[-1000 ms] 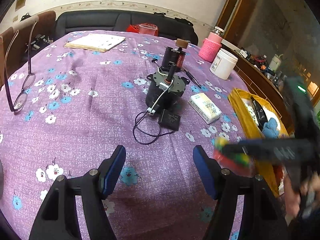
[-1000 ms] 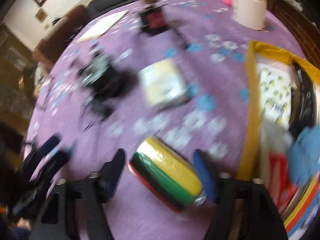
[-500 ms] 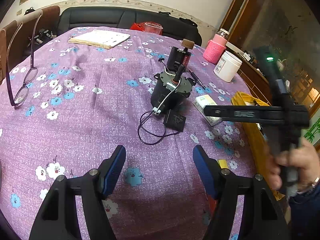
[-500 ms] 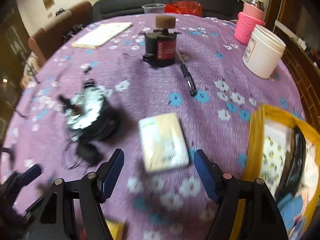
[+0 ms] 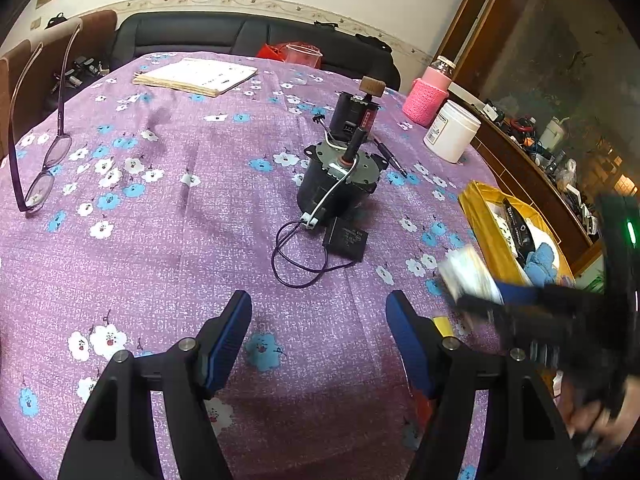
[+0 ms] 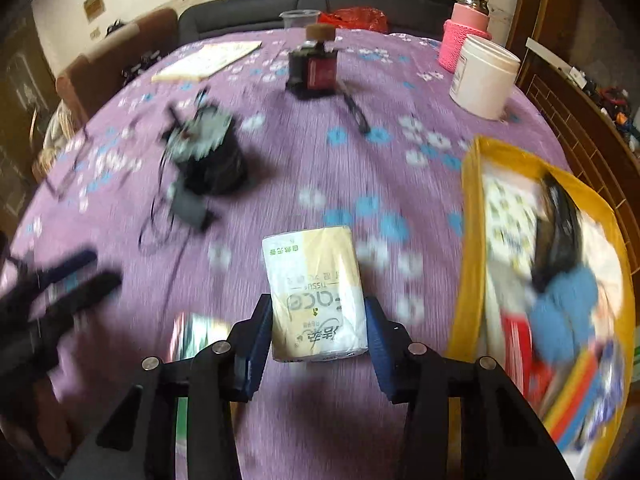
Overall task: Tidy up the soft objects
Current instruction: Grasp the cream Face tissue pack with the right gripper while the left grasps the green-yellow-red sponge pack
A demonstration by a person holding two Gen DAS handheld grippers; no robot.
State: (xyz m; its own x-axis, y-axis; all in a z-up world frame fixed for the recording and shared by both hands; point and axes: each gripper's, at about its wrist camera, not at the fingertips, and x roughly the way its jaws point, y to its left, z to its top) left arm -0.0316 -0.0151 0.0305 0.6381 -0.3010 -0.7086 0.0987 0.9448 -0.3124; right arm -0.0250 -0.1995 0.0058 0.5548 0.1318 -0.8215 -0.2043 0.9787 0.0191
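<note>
**Tissue pack taken up; yellow bag next**

Landmark: yellow bag (image 6: 468,264), open at the table's right edge, already holding a blue soft thing (image 6: 568,312) and other items.

1. Tablecloth (image 5: 168,240), purple with flowers: half a second ago the tissue pack (image 6: 316,300) lay flat on it, left of the bag, ahead of my right gripper (image 6: 318,340). Now the pack sits between my right pads.
2. Right gripper: jaws have just been closing and now pinch the pack's near end on both sides. I judge this item ready to go across into the bag.
3. Right hand: tilted steeply down, view smeared.
4. Left gripper (image 5: 320,336): half open, holding nothing, poised over bare cloth well left of the bag.
5. Striped soft block (image 6: 192,334): near my right jaws on the side away from the bag, still to sort.
</note>
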